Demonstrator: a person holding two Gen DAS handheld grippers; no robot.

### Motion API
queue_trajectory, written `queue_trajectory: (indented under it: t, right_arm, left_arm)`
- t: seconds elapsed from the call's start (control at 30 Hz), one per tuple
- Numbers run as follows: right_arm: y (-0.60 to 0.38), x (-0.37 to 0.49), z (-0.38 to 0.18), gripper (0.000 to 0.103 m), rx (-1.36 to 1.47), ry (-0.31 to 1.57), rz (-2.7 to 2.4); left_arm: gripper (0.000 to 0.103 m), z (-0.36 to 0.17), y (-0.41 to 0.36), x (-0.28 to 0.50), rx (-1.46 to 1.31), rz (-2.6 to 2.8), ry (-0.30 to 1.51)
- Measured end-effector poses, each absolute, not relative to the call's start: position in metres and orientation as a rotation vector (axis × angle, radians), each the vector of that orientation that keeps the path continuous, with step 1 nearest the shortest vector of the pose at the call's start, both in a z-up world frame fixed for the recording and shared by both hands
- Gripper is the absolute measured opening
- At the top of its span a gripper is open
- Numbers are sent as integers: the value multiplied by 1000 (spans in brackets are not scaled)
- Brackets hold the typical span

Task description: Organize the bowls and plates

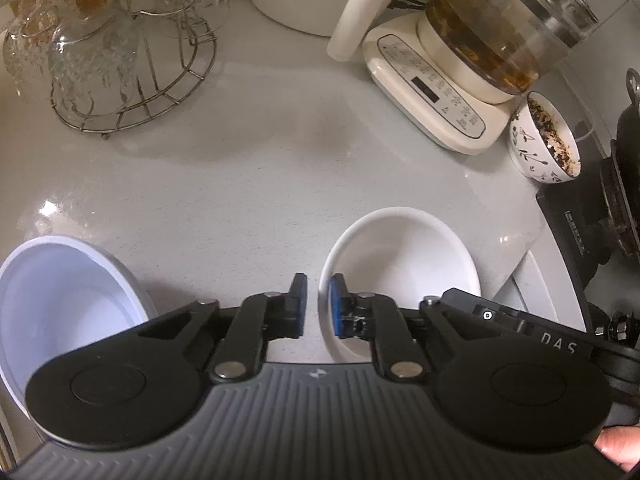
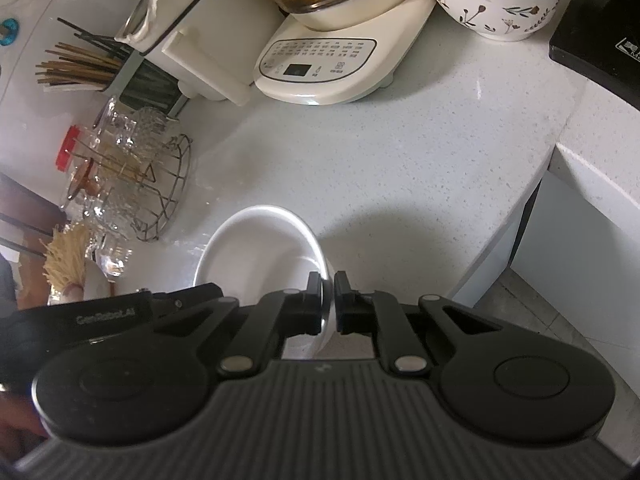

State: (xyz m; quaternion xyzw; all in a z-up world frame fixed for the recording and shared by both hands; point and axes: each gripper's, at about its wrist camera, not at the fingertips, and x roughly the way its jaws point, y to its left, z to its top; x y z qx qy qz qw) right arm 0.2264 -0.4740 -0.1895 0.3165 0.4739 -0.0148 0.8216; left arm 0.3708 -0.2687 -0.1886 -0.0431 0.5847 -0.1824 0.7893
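A small white bowl (image 1: 404, 256) sits on the pale counter. My left gripper (image 1: 319, 304) has its jaws close together around the bowl's left rim. The same bowl shows in the right wrist view (image 2: 260, 248), where my right gripper (image 2: 328, 300) is shut on its right rim. A larger white bowl (image 1: 52, 300) stands at the lower left of the left wrist view, apart from both grippers. The right gripper's body (image 1: 520, 328) shows at the bowl's right side.
A wire rack of glass cups (image 1: 104, 52) stands at the back left. A cream kettle base with glass pot (image 1: 448, 80) and a patterned bowl of dark scraps (image 1: 544, 140) stand at the back right. A black stove (image 1: 592, 216) and the counter edge (image 2: 532, 200) lie to the right.
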Motion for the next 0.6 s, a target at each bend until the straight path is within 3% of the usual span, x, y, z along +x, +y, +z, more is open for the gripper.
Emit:
queue_trajectory:
  t: [0.6]
  right_arm:
    - [-469, 217, -178, 9, 649, 987, -27]
  left_arm:
    - [8, -178, -258, 361, -145, -419, 1266]
